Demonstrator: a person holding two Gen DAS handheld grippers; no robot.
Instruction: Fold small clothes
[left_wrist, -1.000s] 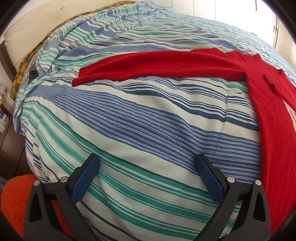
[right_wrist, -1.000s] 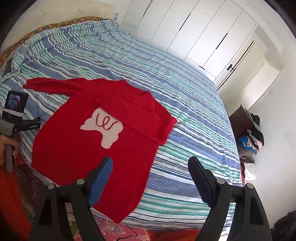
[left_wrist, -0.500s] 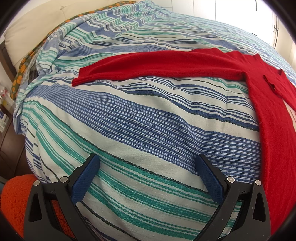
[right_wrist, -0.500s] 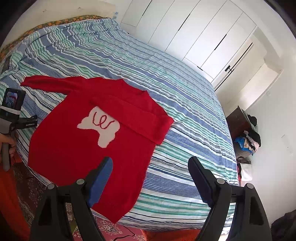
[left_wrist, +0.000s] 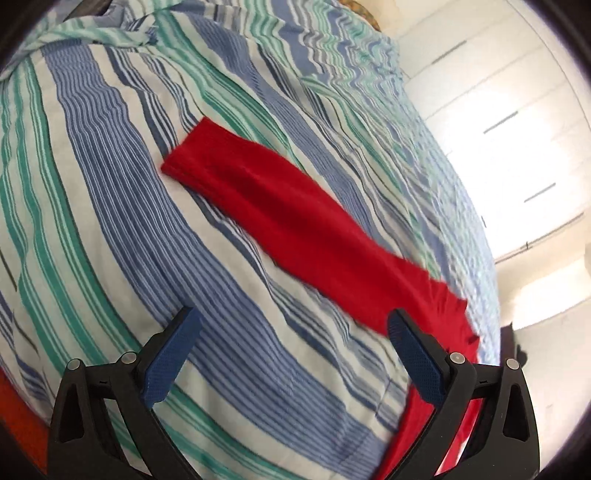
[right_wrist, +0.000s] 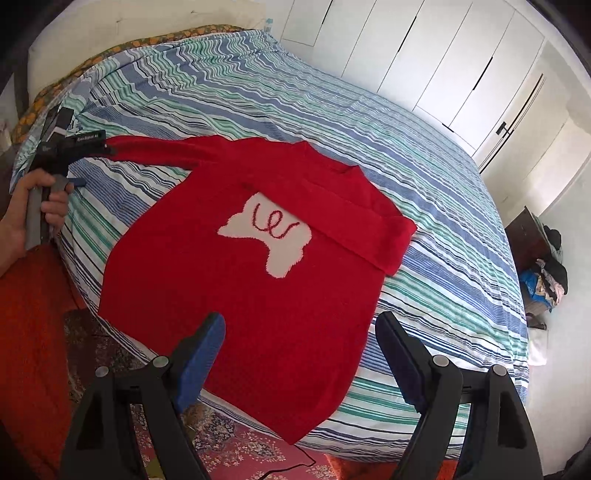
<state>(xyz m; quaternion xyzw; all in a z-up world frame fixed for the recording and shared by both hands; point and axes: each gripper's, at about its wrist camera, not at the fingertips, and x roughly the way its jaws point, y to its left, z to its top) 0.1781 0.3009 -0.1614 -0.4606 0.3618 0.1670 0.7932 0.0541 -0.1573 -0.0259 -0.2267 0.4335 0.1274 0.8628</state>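
Observation:
A red sweater (right_wrist: 221, 295) with a white patch (right_wrist: 269, 236) lies flat on the striped bedspread (right_wrist: 406, 155). One sleeve is folded across its chest. The other sleeve (left_wrist: 295, 221) stretches out straight, its cuff (left_wrist: 184, 162) at the far end. A hand holds my left gripper (right_wrist: 94, 166) at that cuff, seen at the left of the right wrist view. In its own view the left gripper (left_wrist: 291, 325) is open over the bedspread, the sleeve running past its right finger (left_wrist: 406, 339). My right gripper (right_wrist: 299, 325) hangs open above the sweater's lower part, holding nothing.
White wardrobe doors (right_wrist: 443, 66) line the far side of the bed. A dark cabinet with a pile of clothes (right_wrist: 543, 266) stands at the right. A patterned rug (right_wrist: 229, 443) and an orange cloth (right_wrist: 29, 314) lie below the near bed edge.
The left gripper has swung over and rolled, so the sleeve now crosses its view diagonally and much closer. The right gripper has sunk slightly toward the sweater. Both stay open.

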